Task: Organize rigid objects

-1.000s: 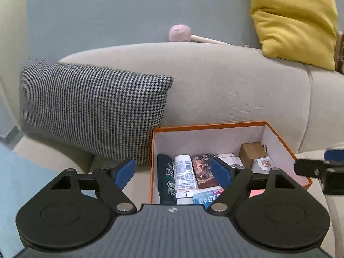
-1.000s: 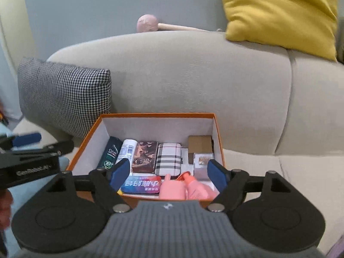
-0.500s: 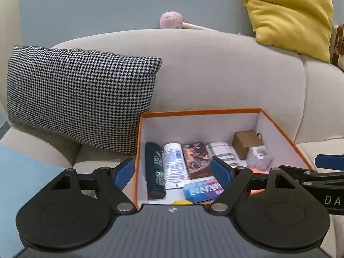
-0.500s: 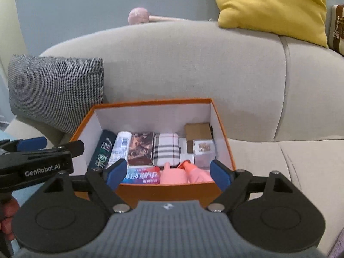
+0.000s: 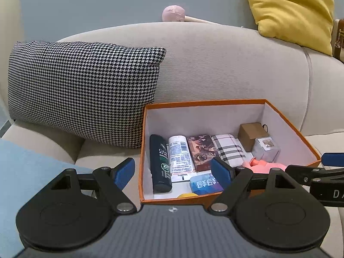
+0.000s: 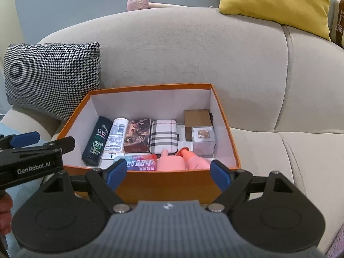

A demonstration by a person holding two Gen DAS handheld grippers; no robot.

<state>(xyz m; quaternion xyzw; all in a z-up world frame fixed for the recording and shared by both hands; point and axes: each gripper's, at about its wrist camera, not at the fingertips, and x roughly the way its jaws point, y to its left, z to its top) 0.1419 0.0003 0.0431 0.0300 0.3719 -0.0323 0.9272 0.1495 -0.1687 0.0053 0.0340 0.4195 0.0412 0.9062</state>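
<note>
We see a grey sofa (image 6: 193,60) carrying the orange box (image 6: 172,182); both grippers' fingers (image 6: 219,177) spread, empty; yellow item (image 5: 186,195) half hidden.

Grey sofa (image 6: 268,161) bears an orange box (image 6: 172,185); houndstooth cushion (image 6: 51,75).

- Grey sofa (image 6: 193,53) ahead of the hand-held gripper
- Houndstooth cushion (image 5: 81,90) ahead, to the left
- Yellow cushion (image 6: 275,2) far ahead, upper right
- Pink-headed mallet (image 5: 174,14) on the sofa back
</note>
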